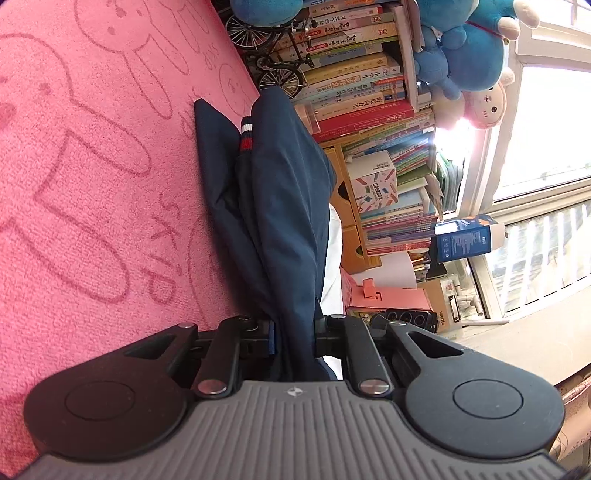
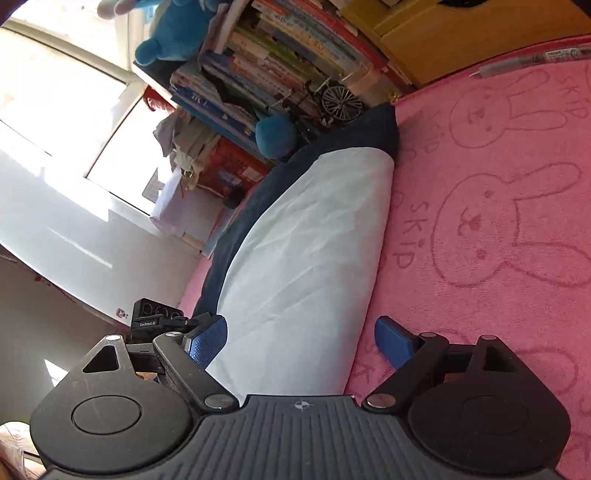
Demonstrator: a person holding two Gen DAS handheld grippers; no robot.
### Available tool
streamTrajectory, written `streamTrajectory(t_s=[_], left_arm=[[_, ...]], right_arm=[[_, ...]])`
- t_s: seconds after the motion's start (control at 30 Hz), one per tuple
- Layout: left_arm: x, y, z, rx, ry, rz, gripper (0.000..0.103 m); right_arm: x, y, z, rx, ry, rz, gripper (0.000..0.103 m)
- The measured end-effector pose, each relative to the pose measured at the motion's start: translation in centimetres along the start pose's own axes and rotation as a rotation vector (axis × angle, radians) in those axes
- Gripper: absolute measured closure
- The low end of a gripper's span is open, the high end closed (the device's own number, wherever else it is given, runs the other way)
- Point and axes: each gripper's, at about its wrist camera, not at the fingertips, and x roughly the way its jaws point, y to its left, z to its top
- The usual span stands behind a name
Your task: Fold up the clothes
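A navy garment (image 1: 273, 192) with a red, white and blue striped trim lies on the pink bunny-print cloth (image 1: 92, 184). My left gripper (image 1: 295, 334) is shut on a bunched fold of that navy fabric, which runs straight out between its fingers. In the right wrist view the same garment shows as a white panel (image 2: 306, 251) edged by navy fabric (image 2: 369, 125). My right gripper (image 2: 301, 341) stands open, its blue pads (image 2: 207, 343) on either side of the white panel's near end without pressing it.
Stacked books (image 1: 362, 74) and a small model bicycle (image 1: 273, 55) line the far side. Blue plush toys (image 1: 469, 44) sit above them. A window (image 1: 546, 147) lets in bright light. A pen (image 2: 532, 61) lies on the pink cloth (image 2: 498, 221) by a wooden box (image 2: 461, 33).
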Motion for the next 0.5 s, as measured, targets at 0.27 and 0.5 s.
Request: streamTrajectory(t_s=[0.27, 0.5], left_arm=[[0.0, -0.6, -0.4, 0.090, -0.007, -0.005, 0.088], [-0.1, -0.7, -0.5, 0.092, -0.025, -0.005, 0.088]], right_arm=[[3.0, -0.2, 3.4, -0.195, 0.084, 0.088, 0.013], [5.0, 0.3, 4.3, -0.308, 0.037, 0.104, 0.000]])
